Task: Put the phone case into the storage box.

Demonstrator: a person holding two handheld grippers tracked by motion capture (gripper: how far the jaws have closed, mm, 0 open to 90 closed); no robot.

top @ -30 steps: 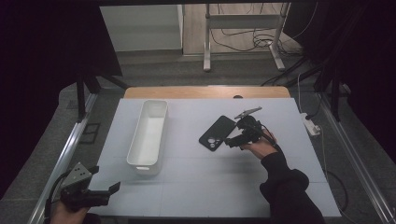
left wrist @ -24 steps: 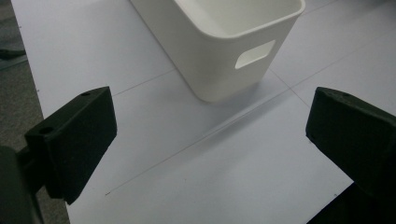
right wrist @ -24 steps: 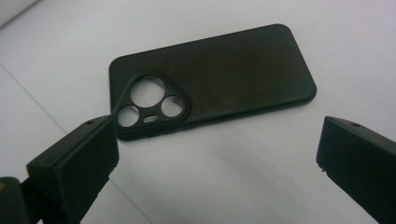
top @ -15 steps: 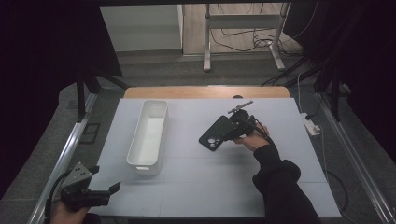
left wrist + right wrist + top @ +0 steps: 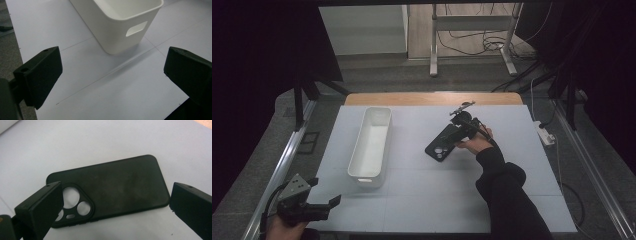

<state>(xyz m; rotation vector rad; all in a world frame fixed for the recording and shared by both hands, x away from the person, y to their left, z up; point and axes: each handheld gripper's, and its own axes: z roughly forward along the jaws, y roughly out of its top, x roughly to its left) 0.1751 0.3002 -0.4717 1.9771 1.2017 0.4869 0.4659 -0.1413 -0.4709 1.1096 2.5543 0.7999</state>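
White table [image 5: 422, 200]: unlabelled black phone case [image 5: 112, 187] between right gripper [image 5: 115, 212] jaws.

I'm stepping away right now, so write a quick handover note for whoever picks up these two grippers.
Right gripper: open, jaws on either side of the black phone case, not yet closed on it.
Left gripper: open, holding nothing, at the near left corner of the table.
Case lies flat, back up, right of the white bin; the bin looks empty.
Done: right gripper lined up on the case.
Left: probably grasp the case and put it in the bin.
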